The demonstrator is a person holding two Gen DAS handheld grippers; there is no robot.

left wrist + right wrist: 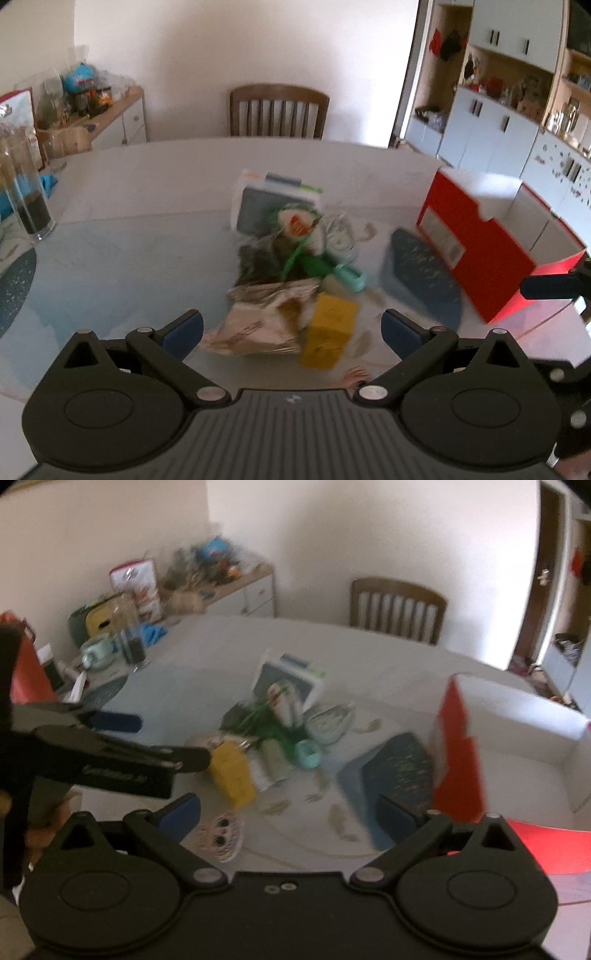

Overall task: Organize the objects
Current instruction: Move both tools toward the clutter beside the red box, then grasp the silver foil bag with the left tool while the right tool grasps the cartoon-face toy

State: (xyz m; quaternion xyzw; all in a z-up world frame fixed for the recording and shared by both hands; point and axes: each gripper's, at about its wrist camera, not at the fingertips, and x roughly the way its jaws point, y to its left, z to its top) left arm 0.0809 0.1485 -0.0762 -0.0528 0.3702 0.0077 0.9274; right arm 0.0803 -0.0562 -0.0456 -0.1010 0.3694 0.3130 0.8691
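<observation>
A blurred pile lies mid-table: a yellow box (327,336) (234,775), a crinkly foil packet (258,321), green items (306,262), a mint-coloured object (349,277) (308,753) and a white-and-grey box (273,206) (291,679). To the right stands an open red box (476,240) (458,753) with a dark blue pad (421,277) (391,775) beside it. My left gripper (291,332) (173,738) is open just short of the packet and yellow box. My right gripper (290,818) is open and holds nothing, near the pad and red box.
A wooden chair (279,110) (397,609) stands at the table's far side. A tall glass (27,195) with a dark filling is at the left edge. A cluttered sideboard (110,110) is behind it. A small doily with eyes (221,836) lies near the front edge.
</observation>
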